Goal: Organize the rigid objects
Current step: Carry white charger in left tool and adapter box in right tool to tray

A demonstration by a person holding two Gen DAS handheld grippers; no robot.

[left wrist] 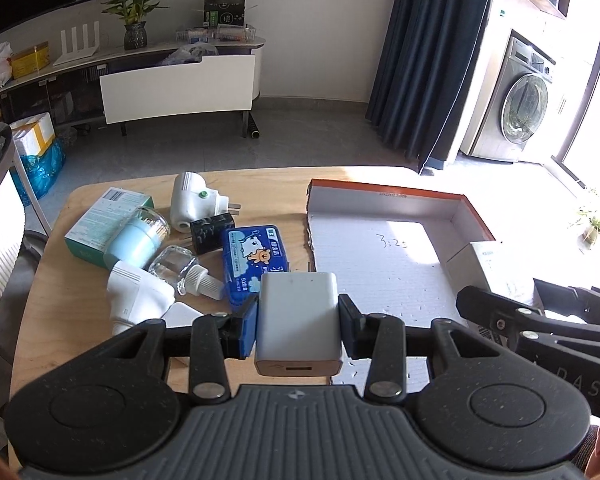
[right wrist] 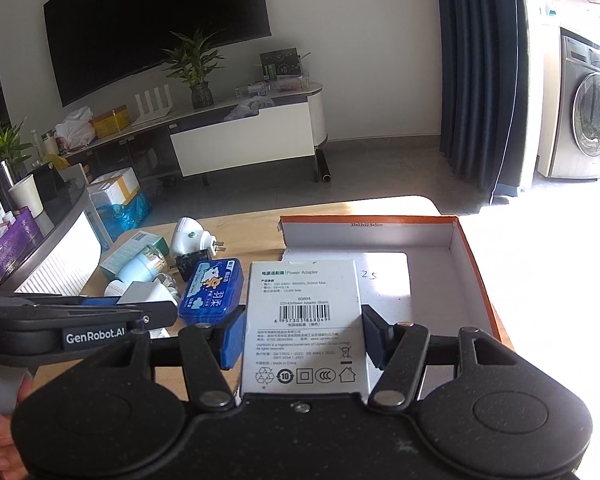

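Observation:
My left gripper (left wrist: 298,322) is shut on a white USB charger (left wrist: 298,312), held above the near table edge just left of the orange-rimmed cardboard box (left wrist: 384,196). In the right wrist view my right gripper (right wrist: 302,338) is shut on a white power adapter box (right wrist: 304,320) with a barcode, over the near left part of the cardboard box (right wrist: 474,264). On the table to the left lie a blue tin (left wrist: 256,264), a black plug (left wrist: 212,232), a white plug-in device (left wrist: 190,200), a small glass bottle (left wrist: 180,266), a light blue jar (left wrist: 138,238) and a teal carton (left wrist: 104,216).
The wooden table (left wrist: 72,320) ends close to the cluster on the left. Another white plug-in device (left wrist: 138,296) lies near the front left. Beyond the table are a TV cabinet (left wrist: 172,88), a dark curtain (left wrist: 432,56) and a washing machine (left wrist: 520,100). Bare box floor (left wrist: 372,256) shows inside.

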